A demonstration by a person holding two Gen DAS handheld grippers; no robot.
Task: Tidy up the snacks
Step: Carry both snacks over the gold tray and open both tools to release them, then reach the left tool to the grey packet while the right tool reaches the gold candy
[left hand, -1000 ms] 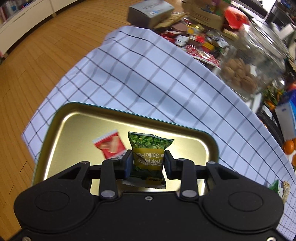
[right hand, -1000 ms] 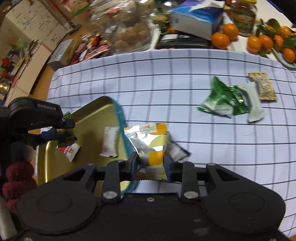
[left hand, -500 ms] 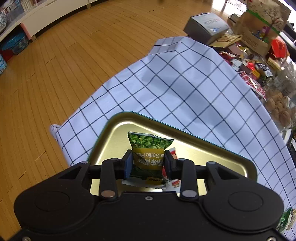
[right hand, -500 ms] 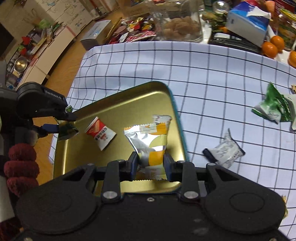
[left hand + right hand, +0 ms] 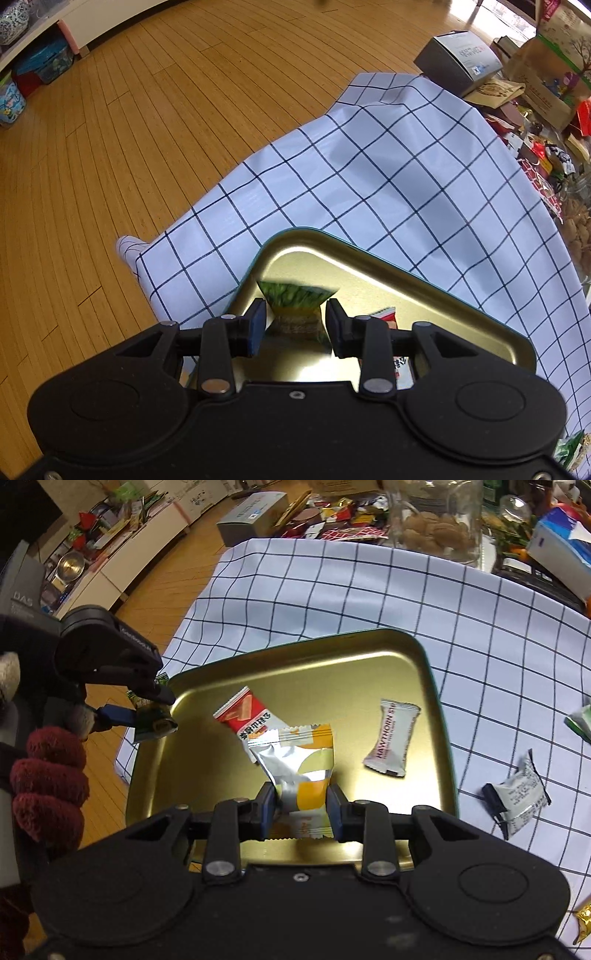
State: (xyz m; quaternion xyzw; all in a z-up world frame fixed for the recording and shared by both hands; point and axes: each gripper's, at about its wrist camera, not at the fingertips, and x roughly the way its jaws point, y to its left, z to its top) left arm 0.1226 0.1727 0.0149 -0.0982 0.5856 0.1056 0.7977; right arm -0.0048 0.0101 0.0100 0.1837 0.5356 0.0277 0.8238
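Note:
A gold tray (image 5: 369, 664) lies on the checked cloth; it also shows in the left wrist view (image 5: 424, 291). My left gripper (image 5: 295, 323) stands open over the tray's left corner, and a blurred green pea packet (image 5: 297, 299) sits loose between the fingers, slipping down. My right gripper (image 5: 300, 806) is shut on a silver-and-orange snack packet (image 5: 299, 768) above the tray's near side. In the tray lie a red-and-white packet (image 5: 247, 714) and a white hawthorn packet (image 5: 393, 744). The left gripper (image 5: 147, 709) shows at the tray's left edge.
On the cloth right of the tray lie a white-and-black packet (image 5: 517, 797), a green packet (image 5: 581, 722) and a gold wrapper (image 5: 583, 919). At the back stand a glass jar of biscuits (image 5: 436, 528), a grey box (image 5: 251, 515) and a tissue box (image 5: 561, 546).
My left gripper has opened and the green pea packet is dropping from it. Both grippers have shifted left over the tray; the right still holds its packet.

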